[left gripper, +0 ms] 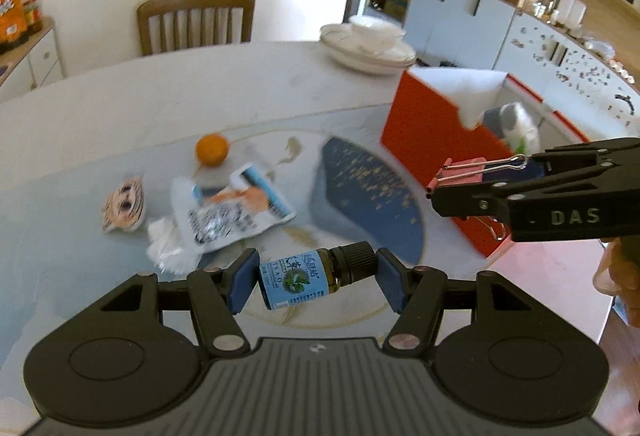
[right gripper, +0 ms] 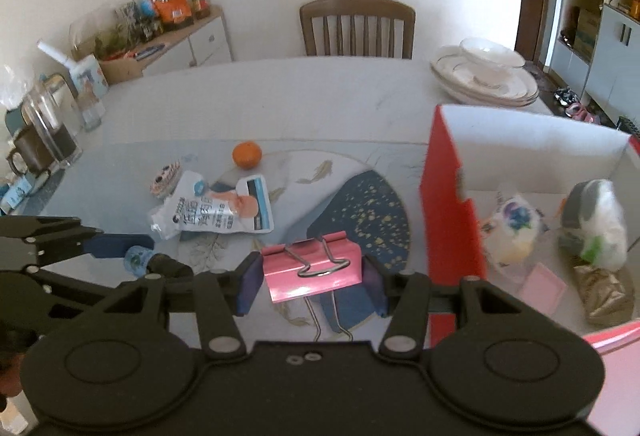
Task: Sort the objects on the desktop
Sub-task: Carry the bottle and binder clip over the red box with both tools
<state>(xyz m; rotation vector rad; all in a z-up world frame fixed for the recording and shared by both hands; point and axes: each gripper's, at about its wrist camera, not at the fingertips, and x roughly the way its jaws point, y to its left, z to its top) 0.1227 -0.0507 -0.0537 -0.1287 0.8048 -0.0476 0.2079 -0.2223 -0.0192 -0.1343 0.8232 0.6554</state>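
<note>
My left gripper (left gripper: 316, 276) is shut on a small dark dropper bottle (left gripper: 312, 274) with a blue label, held sideways above the table. My right gripper (right gripper: 312, 272) is shut on a pink binder clip (right gripper: 314, 270), just left of the red box (right gripper: 448, 212). In the left wrist view the clip (left gripper: 464, 174) sits in front of the red box (left gripper: 432, 140). On the table lie an orange (right gripper: 247, 155), a white snack pouch (right gripper: 208, 212) and a small tiger-face item (left gripper: 124, 206). The box holds wrapped items (right gripper: 596, 220).
A stack of white plates and a bowl (right gripper: 484, 76) stands at the table's far right. A wooden chair (right gripper: 356, 28) is behind the table. A glass jar and mug (right gripper: 44, 132) stand at the left edge. A blue mat (right gripper: 368, 212) lies under the grippers.
</note>
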